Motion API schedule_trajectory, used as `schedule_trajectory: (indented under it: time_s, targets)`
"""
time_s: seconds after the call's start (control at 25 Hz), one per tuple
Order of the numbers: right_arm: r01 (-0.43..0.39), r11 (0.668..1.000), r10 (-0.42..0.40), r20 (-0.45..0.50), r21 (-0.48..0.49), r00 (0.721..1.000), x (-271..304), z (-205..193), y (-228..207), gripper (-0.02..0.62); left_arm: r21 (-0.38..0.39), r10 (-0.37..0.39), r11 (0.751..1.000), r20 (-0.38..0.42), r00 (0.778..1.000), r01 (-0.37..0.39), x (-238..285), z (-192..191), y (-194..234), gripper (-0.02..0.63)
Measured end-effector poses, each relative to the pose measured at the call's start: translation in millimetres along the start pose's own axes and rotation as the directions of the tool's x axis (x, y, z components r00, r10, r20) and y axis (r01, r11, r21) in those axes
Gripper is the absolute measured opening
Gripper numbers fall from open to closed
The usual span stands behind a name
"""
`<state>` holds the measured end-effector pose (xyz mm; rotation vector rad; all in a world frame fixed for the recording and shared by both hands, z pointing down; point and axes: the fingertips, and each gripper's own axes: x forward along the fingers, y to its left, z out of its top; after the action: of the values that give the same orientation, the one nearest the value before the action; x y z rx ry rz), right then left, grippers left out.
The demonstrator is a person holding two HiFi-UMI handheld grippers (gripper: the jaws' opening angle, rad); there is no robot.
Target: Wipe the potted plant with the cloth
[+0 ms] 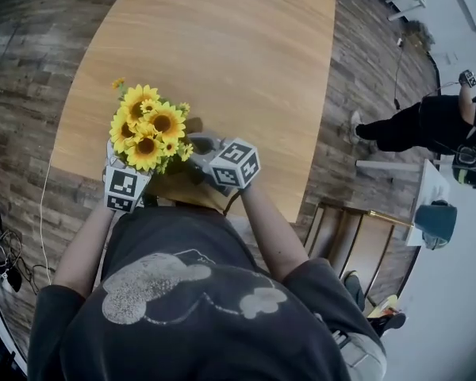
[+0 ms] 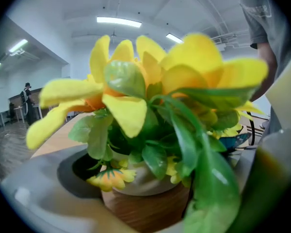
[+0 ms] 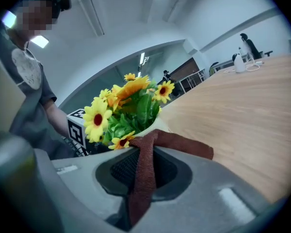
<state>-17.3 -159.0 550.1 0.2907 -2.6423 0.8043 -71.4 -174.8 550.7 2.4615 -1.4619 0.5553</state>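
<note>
**Entry: plant between left tongs, cloth in right tongs**

The potted plant (image 1: 147, 133) is seen left of centre in the head view, at the near edge of the wooden surface (image 1: 222, 54). The left tongs (image 1: 131, 177) are set round its brown pot (image 2: 145, 208), at bottom centre of the left gripper view. The jaws are held wide apart. The pot appears to meet the jaw at lower left, but the other side is covered by leaves, so a firm grip cannot be confirmed. The right tongs (image 1: 206, 149), just right of the flowers, are closed on a reddish-brown cloth (image 3: 145, 169). The cloth is draped over the jaw in the lower centre of the right gripper view, its far fold close to the flowers.
</note>
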Motion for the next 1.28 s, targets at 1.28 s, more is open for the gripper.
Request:
schedule_trajectory:
  time_s: [1.28]
  targets:
    - [0.042,0.999,-0.042,-0.028,-0.018,0.999,12.3,55.5,-58.0,0.044,0.276,-0.625,0.731,-0.098,0.775,0.624,-12.6,-10.1,-53.0,0.568]
